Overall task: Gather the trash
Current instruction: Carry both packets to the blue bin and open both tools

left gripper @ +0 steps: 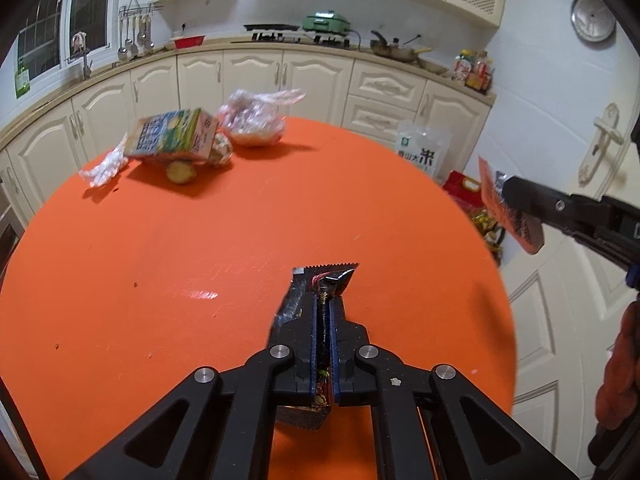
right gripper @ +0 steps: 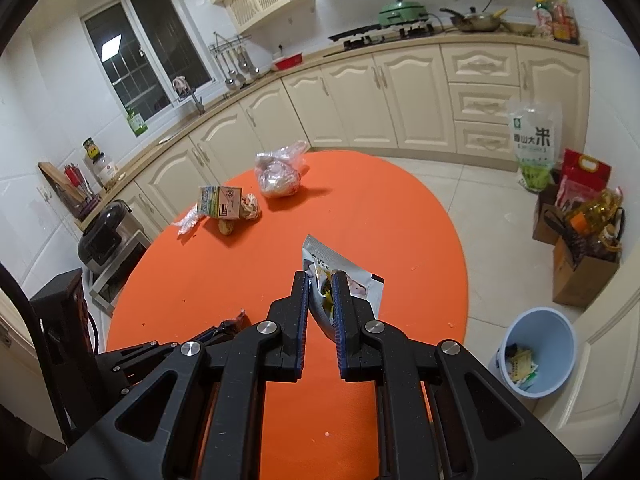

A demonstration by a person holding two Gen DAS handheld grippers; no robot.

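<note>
Right up close, the left gripper (left gripper: 323, 304) has its jaws clenched on a dark snack wrapper (left gripper: 320, 280), whose serrated end sticks out beyond the tips just above the orange counter (left gripper: 160, 260). The right gripper (right gripper: 321, 280) is likewise clamped, pinching a pale printed packet (right gripper: 352, 280) that stands up between its jaws; in the left wrist view that same packet shows its orange side out past the counter's right edge. So both hands are loaded, and the step in hand looks like the carry-off: two pieces of trash picked up, neither yet dropped. Beside the counter on the tiled floor stands a light blue bin (right gripper: 538, 352) with some scraps already inside, and the next move should be to swing each gripper over its mouth and release, keeping the thin wrappers from snagging on the pads. Farther across the counter more litter waits: a tipped drink carton (left gripper: 172, 136), a crumpled clear wrapper (left gripper: 104, 166), a small yellowish lump (left gripper: 181, 171) beneath the carton, and a knotted plastic bag (left gripper: 256, 120) at the far edge.
</note>
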